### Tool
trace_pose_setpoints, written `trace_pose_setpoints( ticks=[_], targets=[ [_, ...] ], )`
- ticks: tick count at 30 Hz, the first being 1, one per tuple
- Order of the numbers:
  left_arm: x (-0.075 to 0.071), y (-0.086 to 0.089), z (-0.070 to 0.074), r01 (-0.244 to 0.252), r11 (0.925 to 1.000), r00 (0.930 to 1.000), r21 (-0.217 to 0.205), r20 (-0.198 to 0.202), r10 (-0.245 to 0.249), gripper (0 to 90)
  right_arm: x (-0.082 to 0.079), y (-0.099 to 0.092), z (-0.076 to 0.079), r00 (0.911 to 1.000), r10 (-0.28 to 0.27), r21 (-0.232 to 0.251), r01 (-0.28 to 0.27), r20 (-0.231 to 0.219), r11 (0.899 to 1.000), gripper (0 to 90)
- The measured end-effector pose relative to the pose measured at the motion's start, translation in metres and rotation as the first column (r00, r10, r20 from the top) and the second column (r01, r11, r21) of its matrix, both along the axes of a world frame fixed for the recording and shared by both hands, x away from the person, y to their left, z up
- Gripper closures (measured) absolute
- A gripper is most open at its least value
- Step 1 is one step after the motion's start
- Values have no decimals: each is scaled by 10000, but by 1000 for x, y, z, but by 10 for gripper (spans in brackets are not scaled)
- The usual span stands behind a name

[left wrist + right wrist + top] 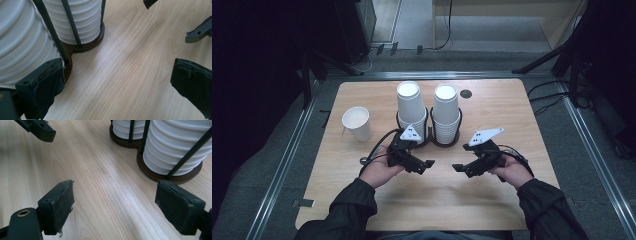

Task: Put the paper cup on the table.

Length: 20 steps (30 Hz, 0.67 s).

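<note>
Both the left gripper (428, 164) and right gripper (457, 168) hovered with jaws apart and empty, the cup stacks (446, 112) just beyond them, presumably readied for a grab.

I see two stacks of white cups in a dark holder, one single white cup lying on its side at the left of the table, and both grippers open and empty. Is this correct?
Not quite: the single white cup stands upright with its mouth up, as the high view shows. The rest holds: two stacks of white cups sit in the dark holder, and the left gripper and right gripper are open and empty.
</note>
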<state>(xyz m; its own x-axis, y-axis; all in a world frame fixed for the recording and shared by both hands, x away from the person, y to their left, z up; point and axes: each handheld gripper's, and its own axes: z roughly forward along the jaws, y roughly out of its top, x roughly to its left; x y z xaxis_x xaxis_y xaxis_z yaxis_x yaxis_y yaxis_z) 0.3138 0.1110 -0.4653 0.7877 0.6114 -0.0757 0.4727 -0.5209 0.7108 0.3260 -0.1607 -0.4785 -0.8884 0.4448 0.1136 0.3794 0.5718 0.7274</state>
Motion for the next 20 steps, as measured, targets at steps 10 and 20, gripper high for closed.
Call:
trace_pose_setpoints(
  ticks=[10, 20],
  targets=[
    [0, 1, -1, -19, 9999, 10000, 113, 54, 18, 0, 0, -1, 0, 10000, 24, -39, -24, 15, 10000, 159],
    [0, 2, -2, 99, 9999, 9999, -53, -55, -99, 0, -1, 0, -1, 10000, 97, -74, -97, 23, 9999, 159]
  ],
)
